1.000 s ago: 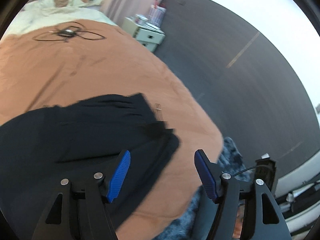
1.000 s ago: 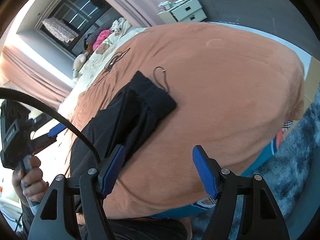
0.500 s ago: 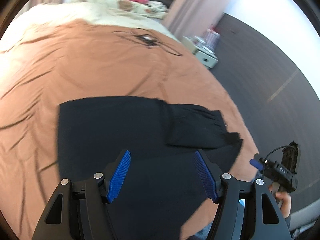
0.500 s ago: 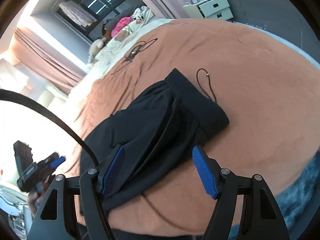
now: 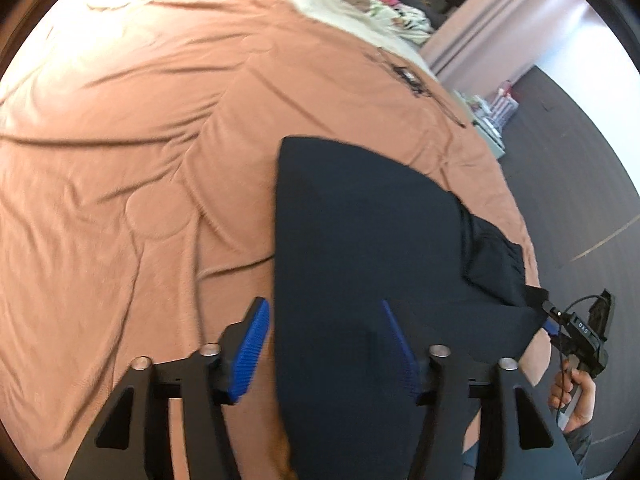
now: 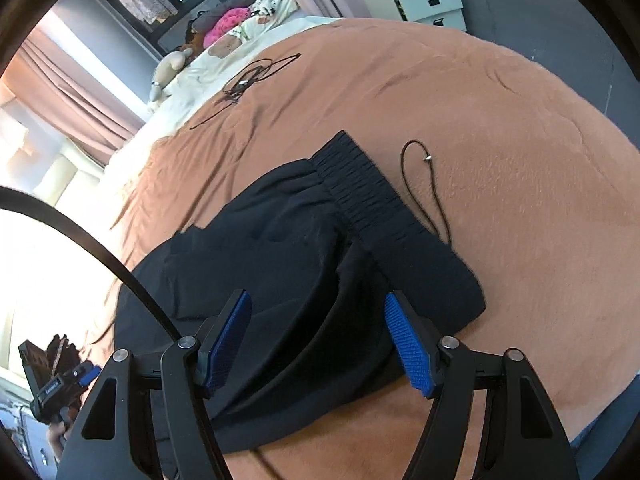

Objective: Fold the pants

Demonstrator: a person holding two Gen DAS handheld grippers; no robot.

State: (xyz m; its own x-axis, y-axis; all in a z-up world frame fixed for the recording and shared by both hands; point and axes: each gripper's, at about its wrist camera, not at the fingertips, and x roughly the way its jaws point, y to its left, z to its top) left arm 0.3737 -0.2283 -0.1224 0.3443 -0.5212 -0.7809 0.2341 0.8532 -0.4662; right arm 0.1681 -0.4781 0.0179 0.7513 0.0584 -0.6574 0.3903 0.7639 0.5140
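Observation:
Black pants point(image 5: 360, 240) lie flat on a brown bedspread point(image 5: 140, 160). My left gripper point(image 5: 326, 346) hovers over their left long edge, jaws closing; the cloth edge lies under the gap and the blue pads point(image 5: 252, 348) do not press on it. In the right wrist view the pants point(image 6: 280, 248) show their ribbed waistband point(image 6: 372, 200) and a loose drawstring point(image 6: 424, 184). My right gripper point(image 6: 318, 344) hangs over the folded waist end, jaws closing, black cloth below them and not pinched. Each gripper shows small in the other's view: the right gripper point(image 5: 576, 332), the left gripper point(image 6: 56, 384).
A tangle of black cable point(image 6: 248, 76) lies farther up the bed, near cream bedding with a pink item point(image 6: 228, 24). A white nightstand point(image 6: 420, 4) stands beyond the bed by pink curtains point(image 5: 488, 20). Dark floor point(image 5: 580, 160) runs along the right side of the bed.
The left gripper has swung from the waist end across to the pants' far long edge and dropped lower. The right gripper has come closer over the waist end. Both pairs of jaws have narrowed.

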